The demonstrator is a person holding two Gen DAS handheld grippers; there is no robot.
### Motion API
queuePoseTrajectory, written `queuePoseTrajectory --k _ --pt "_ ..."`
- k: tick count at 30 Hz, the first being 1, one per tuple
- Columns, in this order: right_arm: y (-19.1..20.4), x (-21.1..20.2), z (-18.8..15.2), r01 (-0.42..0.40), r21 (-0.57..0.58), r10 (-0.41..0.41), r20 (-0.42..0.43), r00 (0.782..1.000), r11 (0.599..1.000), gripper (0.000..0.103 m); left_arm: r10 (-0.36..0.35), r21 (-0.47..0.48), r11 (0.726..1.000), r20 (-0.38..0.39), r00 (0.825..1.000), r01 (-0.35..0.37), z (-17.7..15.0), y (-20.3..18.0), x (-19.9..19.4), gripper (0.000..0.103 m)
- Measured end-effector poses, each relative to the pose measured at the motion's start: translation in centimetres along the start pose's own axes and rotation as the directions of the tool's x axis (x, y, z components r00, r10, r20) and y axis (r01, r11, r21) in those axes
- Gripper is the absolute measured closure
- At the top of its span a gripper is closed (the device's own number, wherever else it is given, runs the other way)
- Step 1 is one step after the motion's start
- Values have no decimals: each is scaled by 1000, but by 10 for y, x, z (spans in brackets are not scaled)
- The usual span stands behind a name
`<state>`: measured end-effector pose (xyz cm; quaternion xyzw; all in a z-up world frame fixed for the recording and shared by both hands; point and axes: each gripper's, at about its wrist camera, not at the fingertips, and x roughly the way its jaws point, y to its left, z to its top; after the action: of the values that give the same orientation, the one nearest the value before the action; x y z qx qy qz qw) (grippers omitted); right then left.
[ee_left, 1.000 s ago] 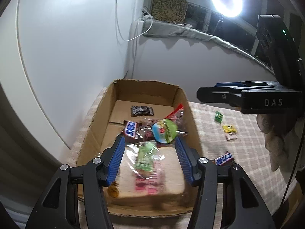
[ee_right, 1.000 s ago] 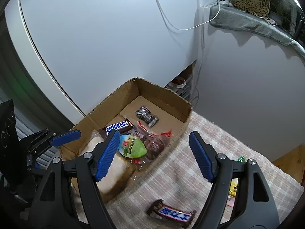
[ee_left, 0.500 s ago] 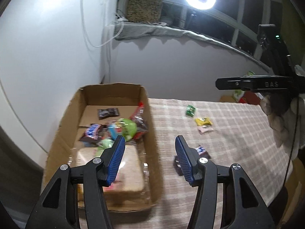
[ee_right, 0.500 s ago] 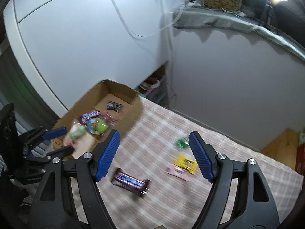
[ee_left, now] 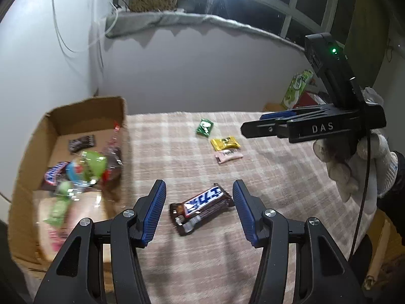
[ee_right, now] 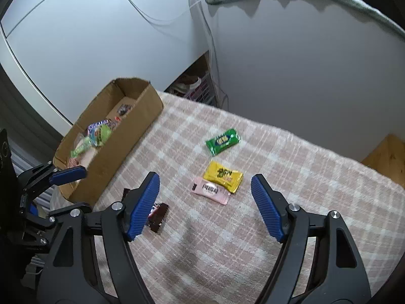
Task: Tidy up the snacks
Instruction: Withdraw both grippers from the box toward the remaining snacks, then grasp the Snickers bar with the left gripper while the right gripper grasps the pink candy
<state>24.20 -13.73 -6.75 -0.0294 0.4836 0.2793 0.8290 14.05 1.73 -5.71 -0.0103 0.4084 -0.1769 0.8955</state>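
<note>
A cardboard box (ee_left: 33, 139) (ee_right: 141, 116) at the left of the checked tablecloth holds several snacks. A Snickers bar (ee_left: 201, 205) lies on the cloth, and my left gripper (ee_left: 198, 192) hangs open just above it with nothing between its blue pads. In the right wrist view that bar (ee_right: 158, 214) is half hidden behind the left finger. My right gripper (ee_right: 205, 187) is open above a pink packet (ee_right: 211, 190) (ee_left: 227, 155) and a yellow packet (ee_right: 224, 173) (ee_left: 225, 143). A green packet (ee_right: 222, 140) (ee_left: 204, 126) lies farther back.
White walls rise behind the checked tablecloth (ee_left: 265, 177). A gloved hand (ee_left: 359, 162) carries the right gripper at the right of the left wrist view. A wooden piece (ee_right: 387, 157) stands past the table's far right edge. A basket (ee_right: 200, 91) sits below the wall gap.
Both grippers swung right, away from the box and out over the cloth. The left one now sits over the Snickers bar, the right one over the small packets. Neither opening changed.
</note>
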Motion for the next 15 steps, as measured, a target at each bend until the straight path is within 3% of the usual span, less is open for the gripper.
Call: queuePoseTrajectory --k 8,15 --pt "-14 33 -7 -115 75 121 -84 989 990 42 -34 9 999 -86 996 35 4 -19 37 49" --pt "-21 53 -5 -167 109 179 -110 978 980 43 -7 -34 999 -120 993 3 10 -12 56 49"
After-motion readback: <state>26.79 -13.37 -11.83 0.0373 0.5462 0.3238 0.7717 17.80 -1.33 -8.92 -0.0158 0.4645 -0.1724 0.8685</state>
